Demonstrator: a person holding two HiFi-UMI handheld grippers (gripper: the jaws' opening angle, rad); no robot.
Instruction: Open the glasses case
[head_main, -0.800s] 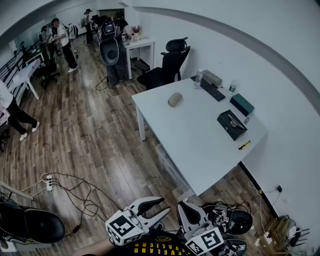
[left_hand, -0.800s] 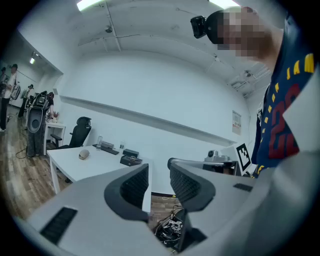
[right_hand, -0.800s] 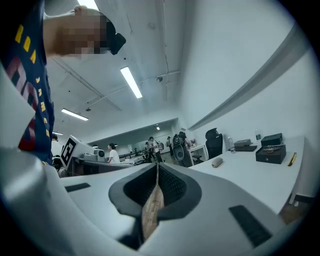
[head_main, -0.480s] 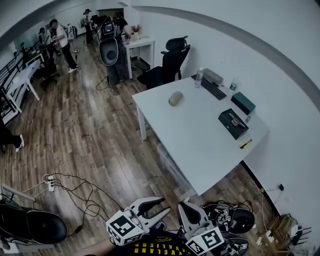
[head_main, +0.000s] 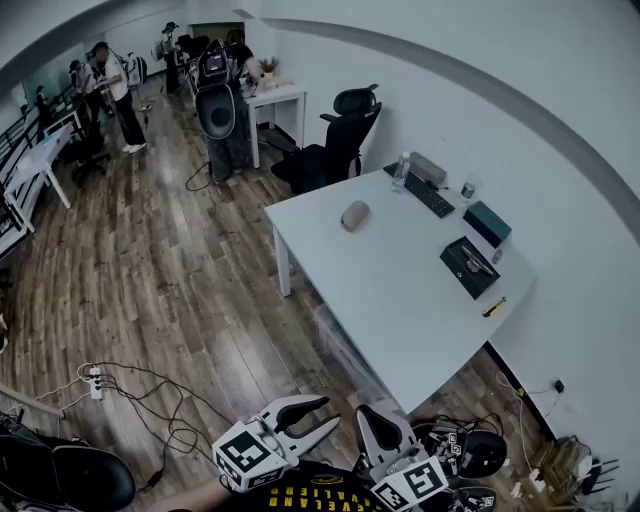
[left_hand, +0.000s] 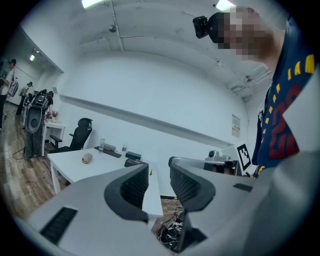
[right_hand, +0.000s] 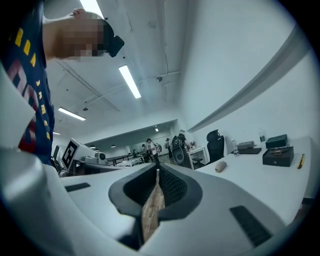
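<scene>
White table (head_main: 400, 290) stands ahead in the head view, glasses case (head_main: 355, 215) near its far corner. Left gripper view: your left gripper (left_hand: 159, 175) gapes, empty. Right gripper view: your right gripper (right_hand: 157, 174) is closed on nothing. Case likely light, stiff; take its lid edge.

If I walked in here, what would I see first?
First you'd see the big white table by the right wall. It has a tan oval case, a keyboard and a black box on it. At the very bottom, close up, are two grippers with checkered cubes. The left gripper has its jaws wide open, the right gripper is shut, and both are empty and well short of the table.
</scene>
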